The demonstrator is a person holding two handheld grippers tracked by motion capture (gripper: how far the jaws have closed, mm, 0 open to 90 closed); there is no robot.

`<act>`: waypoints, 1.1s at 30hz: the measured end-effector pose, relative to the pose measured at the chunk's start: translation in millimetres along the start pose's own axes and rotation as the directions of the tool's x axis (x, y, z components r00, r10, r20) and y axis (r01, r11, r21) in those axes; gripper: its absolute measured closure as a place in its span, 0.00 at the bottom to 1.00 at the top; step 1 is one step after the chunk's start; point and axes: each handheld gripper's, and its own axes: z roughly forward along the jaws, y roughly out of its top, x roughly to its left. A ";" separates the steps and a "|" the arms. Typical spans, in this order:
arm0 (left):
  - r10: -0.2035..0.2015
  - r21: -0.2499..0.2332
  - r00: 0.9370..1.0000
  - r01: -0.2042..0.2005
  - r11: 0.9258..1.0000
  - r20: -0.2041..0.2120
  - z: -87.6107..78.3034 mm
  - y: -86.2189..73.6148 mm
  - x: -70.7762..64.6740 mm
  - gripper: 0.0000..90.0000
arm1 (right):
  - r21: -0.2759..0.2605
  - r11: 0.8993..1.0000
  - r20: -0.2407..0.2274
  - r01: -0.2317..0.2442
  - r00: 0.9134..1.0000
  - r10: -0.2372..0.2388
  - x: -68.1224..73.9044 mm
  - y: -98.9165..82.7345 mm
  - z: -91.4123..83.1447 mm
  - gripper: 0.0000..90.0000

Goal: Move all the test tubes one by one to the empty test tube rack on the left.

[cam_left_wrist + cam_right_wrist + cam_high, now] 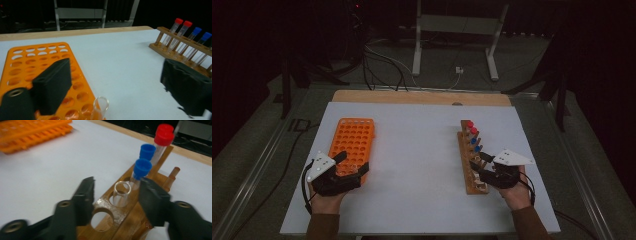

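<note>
Left gripper: its jaws stand wide apart over the near end of the orange rack, nothing pressed between them.
Right gripper: its jaws are partly apart, one on each side of an uncapped tube, with a gap showing between pads and glass; it is at the near end of the wooden rack.
Orange rack: one plastic tube rack with many round holes, on the left side of the table, running near to far.
Tube in orange rack: one clear uncapped tube, upright in a hole at the near edge of the rack, between the left gripper's jaws and touching neither.
Wooden rack: one, on the right side of the table, running near to far, with empty holes at its near end.
Uncapped tube in wooden rack: one clear tube, standing in a hole just nearer than the capped ones.
Red-capped tubes: two, at the far end of the wooden rack.
Blue-capped tubes: two, next in line toward the near end.
Table: one white sheet over a wooden top, whose edge shows along the far side.
</note>
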 end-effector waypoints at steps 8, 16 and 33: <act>0.030 -0.010 1.000 -0.030 0.999 0.002 11.7 11.1 -12.6 0.01 | 0.015 1.000 0.015 0.010 1.000 -0.010 0.8 -1.0 7.8 0.84; 0.046 -0.014 0.999 -0.046 0.999 0.021 20.3 17.3 -21.3 0.01 | 0.015 1.000 0.015 -0.007 1.000 0.007 -0.5 -1.2 7.8 0.84; 0.060 -0.005 0.997 -0.059 0.998 0.050 34.3 20.9 -32.0 0.01 | -0.035 0.999 -0.009 -0.040 0.999 0.040 -4.8 18.4 -13.2 0.84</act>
